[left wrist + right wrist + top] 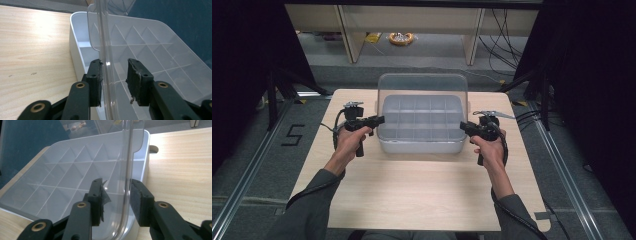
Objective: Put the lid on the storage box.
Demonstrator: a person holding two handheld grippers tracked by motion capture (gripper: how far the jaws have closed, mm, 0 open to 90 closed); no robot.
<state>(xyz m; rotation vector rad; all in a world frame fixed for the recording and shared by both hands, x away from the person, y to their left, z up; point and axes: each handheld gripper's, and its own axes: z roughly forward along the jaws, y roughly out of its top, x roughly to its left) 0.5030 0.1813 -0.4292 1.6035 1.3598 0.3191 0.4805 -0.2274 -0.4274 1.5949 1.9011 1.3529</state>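
Note:
A white compartment box (422,146) stands at the middle of the table, its clear lid (422,87) raised upright at the back. My left gripper (381,120) is at the lid's left edge and my right gripper (463,128) at its right edge. In the left gripper view the jaws (114,72) straddle the lid's rim (105,45): one pad touches it, the other stands apart. In the right gripper view the jaws (116,192) straddle the rim (128,157) the same way, with a gap on the inner side. Both grippers are open around the lid. The box's compartments hold nothing.
The light wooden table (422,190) has bare room in front of the box and at both sides. Behind it are the floor, shelf legs, cables and a yellow thing (401,38). Dark curtains flank the table.

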